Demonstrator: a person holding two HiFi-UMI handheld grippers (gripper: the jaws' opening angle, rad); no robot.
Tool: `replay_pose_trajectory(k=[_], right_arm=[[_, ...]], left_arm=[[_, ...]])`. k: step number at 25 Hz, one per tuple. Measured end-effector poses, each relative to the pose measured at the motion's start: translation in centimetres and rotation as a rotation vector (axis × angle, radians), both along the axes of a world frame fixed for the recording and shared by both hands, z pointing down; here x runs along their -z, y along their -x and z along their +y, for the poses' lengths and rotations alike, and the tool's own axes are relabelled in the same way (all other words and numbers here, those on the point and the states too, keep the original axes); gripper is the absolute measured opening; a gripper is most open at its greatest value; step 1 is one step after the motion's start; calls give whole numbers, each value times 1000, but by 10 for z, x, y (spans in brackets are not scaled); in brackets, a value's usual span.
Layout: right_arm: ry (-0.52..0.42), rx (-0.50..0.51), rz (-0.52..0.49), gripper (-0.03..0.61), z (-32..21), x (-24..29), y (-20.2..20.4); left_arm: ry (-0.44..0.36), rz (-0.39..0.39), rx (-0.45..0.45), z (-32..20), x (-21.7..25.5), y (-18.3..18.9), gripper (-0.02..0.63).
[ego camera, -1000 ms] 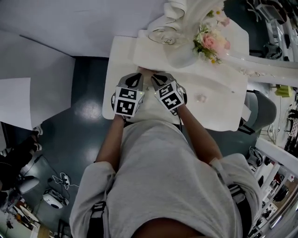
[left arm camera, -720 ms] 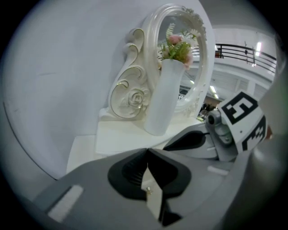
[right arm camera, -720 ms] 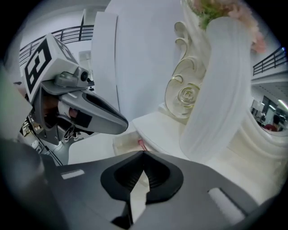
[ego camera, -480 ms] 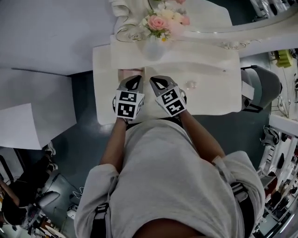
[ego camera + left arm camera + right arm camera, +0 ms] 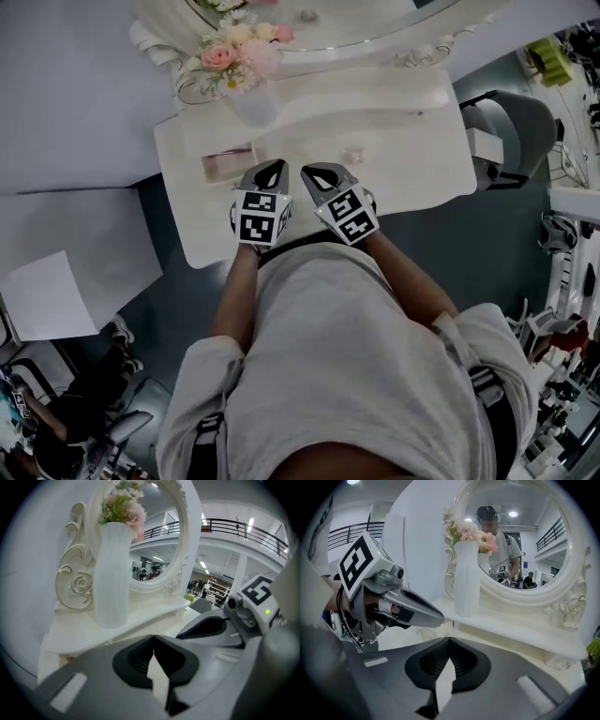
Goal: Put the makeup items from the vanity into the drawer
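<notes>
Left gripper (image 5: 153, 638), right gripper (image 5: 449, 640) side by side, fingers seemingly closed, empty.

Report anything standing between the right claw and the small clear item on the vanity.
Nothing visible does. The small clear item lies on bare vanity top just beyond the shut, empty right claw; the vase stands well left.

Vase (image 5: 253, 105) on vanity (image 5: 412, 155), mirror (image 5: 361, 19) behind

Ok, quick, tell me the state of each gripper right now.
Left gripper: closed, holding nothing.
Right gripper: closed, holding nothing.
</notes>
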State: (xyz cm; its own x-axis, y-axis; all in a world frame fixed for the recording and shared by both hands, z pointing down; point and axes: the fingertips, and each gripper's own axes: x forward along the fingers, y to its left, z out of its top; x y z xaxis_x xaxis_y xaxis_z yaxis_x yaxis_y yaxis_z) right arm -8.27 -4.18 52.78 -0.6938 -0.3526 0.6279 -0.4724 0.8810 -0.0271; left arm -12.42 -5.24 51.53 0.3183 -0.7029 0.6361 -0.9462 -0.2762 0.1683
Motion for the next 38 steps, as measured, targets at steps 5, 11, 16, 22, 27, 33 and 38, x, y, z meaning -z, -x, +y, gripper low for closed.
replay_pose_trajectory(k=[5, 11, 16, 22, 27, 33, 38], right_arm=[[12, -67, -6, -2, 1, 0, -42], [23, -156, -23, -2, 1, 2, -96], [10, -242, -27, -2, -1, 5, -134], [14, -321, -40, -2, -4, 4, -176], [36, -381, -49, -2, -4, -1, -202], [63, -419, -67, -2, -10, -8, -223], [93, -426, -83, -2, -19, -18, -234]], left_arm=[[12, -5, -86, -4, -4, -43, 3], [19, -22, -190, -10, -7, -97, 3], [27, -45, -290, -14, -7, -137, 3], [38, -68, -374, -20, -12, -178, 3], [54, -87, -434, -21, -17, -204, 3], [87, -108, -456, -28, -28, -219, 3], [126, -132, -465, -31, -40, -227, 3]])
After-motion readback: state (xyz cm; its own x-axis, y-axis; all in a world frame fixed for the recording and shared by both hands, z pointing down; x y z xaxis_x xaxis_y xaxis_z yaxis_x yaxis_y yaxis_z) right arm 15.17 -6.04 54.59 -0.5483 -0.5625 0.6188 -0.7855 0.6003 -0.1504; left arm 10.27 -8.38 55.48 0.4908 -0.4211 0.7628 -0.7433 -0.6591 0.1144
